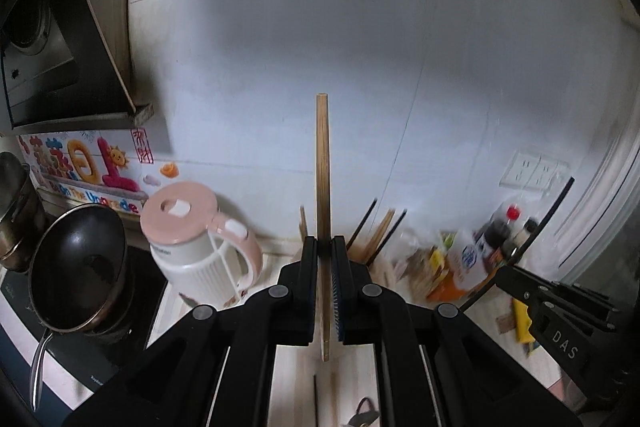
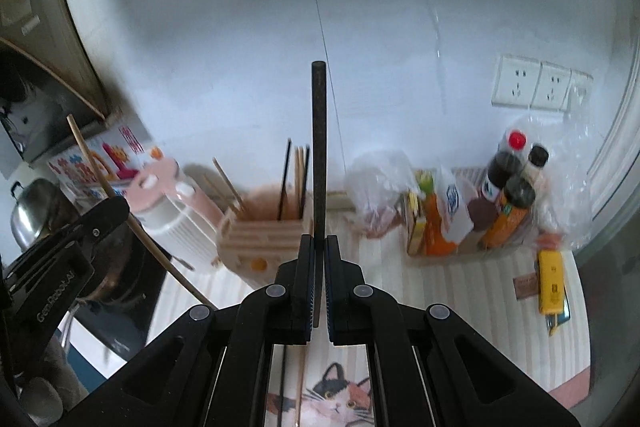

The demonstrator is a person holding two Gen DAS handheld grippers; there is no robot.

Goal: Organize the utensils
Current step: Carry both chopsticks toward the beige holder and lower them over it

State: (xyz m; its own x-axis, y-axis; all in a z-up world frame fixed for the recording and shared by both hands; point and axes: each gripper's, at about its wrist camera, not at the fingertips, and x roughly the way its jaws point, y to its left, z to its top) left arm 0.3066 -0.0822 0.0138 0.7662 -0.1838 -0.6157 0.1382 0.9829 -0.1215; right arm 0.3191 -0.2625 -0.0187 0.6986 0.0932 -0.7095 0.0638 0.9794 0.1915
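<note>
Left gripper (image 1: 324,255) was clamped on a wooden chopstick (image 1: 322,163), which stood up between the pads and reached well above them. Right gripper (image 2: 319,251) was likewise closed on a black chopstick (image 2: 319,147), also upright in the jaws. Both were held in the air over the desk (image 2: 440,287), short of the holder.

The wooden chopstick holder (image 2: 256,239) stood near the back wall, just beside the pink-lidded kettle (image 2: 168,211). It already carried several sticks, black and wooden, leaning at odd angles.

Progress, as judged: partly done. Some chopsticks were already in the holder, and two more were in hand and not yet dropped in. Below the right gripper at least two more thin sticks (image 2: 298,387) lay on the cat-print mat (image 2: 340,399), one dark and one pale, so further pickups seemed to remain.

Bottles and packets (image 2: 500,203) sat at the right of the desk, apparently untouched.
</note>
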